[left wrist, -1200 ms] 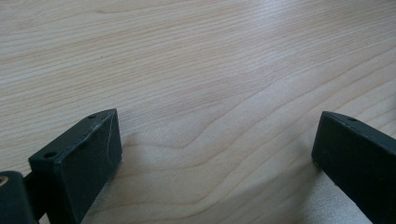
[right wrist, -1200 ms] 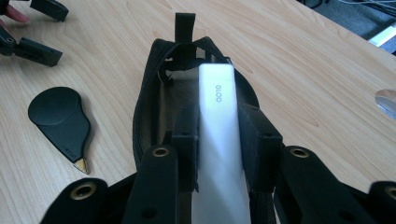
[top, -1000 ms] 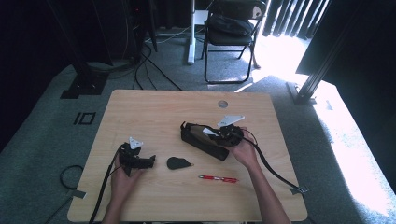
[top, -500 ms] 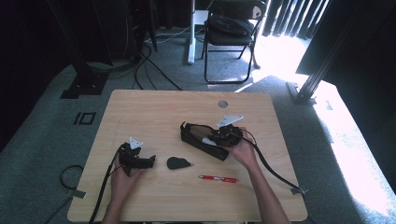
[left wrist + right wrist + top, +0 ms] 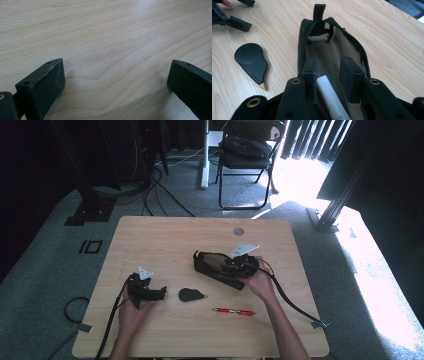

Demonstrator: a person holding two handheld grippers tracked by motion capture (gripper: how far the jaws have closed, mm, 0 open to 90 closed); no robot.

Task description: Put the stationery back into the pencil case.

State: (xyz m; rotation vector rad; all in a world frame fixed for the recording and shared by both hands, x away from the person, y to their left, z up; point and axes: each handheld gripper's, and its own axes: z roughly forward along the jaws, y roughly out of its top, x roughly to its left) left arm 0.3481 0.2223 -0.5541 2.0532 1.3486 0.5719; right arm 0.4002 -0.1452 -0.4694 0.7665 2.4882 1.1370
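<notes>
We have the right gripper (image 5: 329, 72) inside the open black zip pouch (image 5: 220, 267) mid-counter, jaws just opening, a white cylindrical marker (image 5: 332, 98) loose between them. Left gripper (image 5: 150, 292) rests wide open on the light wooden counter (image 5: 175, 235), nothing between its jaws.

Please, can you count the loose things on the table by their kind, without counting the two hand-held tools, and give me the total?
Black zip pouch, open: 1
White stick-shaped item inside the pouch: 1
Black teardrop-shaped flat piece: 1
Red pen: 1
Total: 4
</notes>
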